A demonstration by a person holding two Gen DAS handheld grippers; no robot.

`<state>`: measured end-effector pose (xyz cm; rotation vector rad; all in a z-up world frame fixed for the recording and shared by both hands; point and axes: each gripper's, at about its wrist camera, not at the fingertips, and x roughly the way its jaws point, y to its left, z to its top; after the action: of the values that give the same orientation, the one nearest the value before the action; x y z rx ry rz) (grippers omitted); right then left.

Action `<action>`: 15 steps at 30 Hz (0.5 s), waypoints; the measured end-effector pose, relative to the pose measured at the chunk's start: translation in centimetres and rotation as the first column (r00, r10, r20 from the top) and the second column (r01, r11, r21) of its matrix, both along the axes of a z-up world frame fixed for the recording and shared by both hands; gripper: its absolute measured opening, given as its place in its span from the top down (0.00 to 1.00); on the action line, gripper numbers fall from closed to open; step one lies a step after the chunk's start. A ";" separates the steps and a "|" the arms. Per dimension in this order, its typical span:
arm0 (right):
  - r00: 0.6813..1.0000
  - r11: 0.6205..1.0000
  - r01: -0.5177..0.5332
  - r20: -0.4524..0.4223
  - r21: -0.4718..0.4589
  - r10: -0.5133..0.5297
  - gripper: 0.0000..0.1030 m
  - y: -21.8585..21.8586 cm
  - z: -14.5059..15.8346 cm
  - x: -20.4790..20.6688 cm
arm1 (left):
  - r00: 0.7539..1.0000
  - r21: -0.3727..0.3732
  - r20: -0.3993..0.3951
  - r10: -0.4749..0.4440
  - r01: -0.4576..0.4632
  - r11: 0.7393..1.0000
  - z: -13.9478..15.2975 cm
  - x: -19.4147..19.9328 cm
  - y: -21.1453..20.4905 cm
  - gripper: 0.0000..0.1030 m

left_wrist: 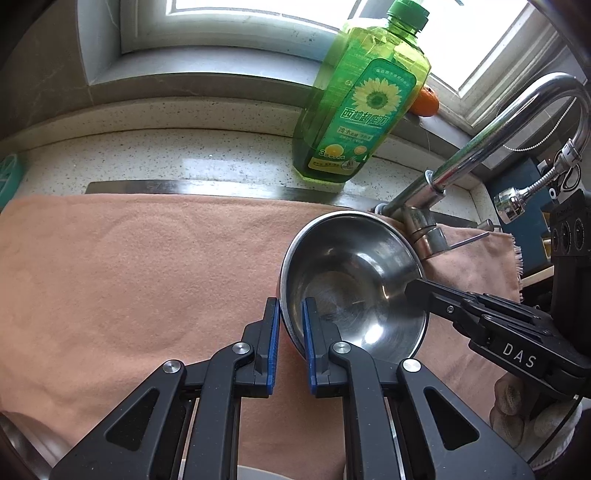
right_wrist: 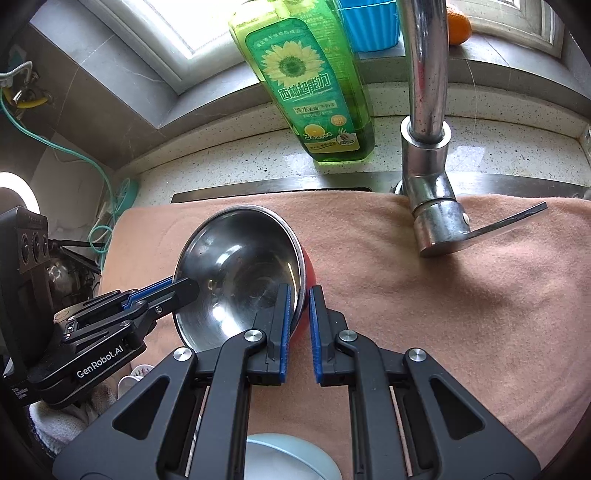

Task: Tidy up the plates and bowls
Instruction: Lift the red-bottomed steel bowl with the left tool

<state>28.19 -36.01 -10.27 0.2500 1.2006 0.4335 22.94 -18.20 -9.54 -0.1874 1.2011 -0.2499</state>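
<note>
Left wrist view: left tool (left_wrist: 290,317) clamped on near-left rim of steel bowl (left_wrist: 354,291), one blue pad outside the wall, one inside. Right tool (left_wrist: 415,290) comes in from the right, gripping the opposite rim. Bowl tilted, mouth facing the camera, over pink towel (left_wrist: 129,277); contact with towel unclear. Green soap bottle (left_wrist: 362,110) upright on speckled table (left_wrist: 166,158) behind the towel, orange (left_wrist: 426,101) on the sill behind it. Chrome faucet (left_wrist: 480,147) rises just behind and right of the bowl. Gloved hand (left_wrist: 517,410) visible under the right tool.

Right wrist view: right tool (right_wrist: 299,314) pinching the bowl (right_wrist: 236,266) rim, left pad inside, right pad against the red outer wall. Left tool (right_wrist: 184,286) holds the far-left rim. Both tools narrow, closed on the same bowl, on opposite sides. Faucet (right_wrist: 428,147) base stands right of the bowl, lever lying above the towel (right_wrist: 461,314). Soap bottle (right_wrist: 314,85) behind, blue cup (right_wrist: 369,26) and orange (right_wrist: 458,27) on the sill. Pale blue dish (right_wrist: 284,458) edge at bottom, partly hidden by the tool body.
</note>
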 end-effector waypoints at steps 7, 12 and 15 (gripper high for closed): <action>1.000 1.000 -0.008 0.016 0.005 0.008 0.91 0.4 1.7 -1.6 | 0.999 -0.009 0.033 0.012 -0.011 1.000 1.8 -1.7 0.5 0.90; 0.999 1.000 -0.022 0.034 0.009 0.022 0.91 1.0 3.1 -3.3 | 0.998 -0.016 0.056 0.025 -0.024 1.000 2.9 -3.2 1.2 0.90; 0.998 0.999 -0.036 0.042 0.010 0.035 0.90 1.5 4.1 -4.4 | 0.997 -0.027 0.066 0.035 -0.034 0.999 3.8 -4.4 1.9 0.90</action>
<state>23.83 -34.54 -6.18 0.2282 1.1632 0.4743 18.57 -16.26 -5.74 -0.2207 1.1279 -0.2398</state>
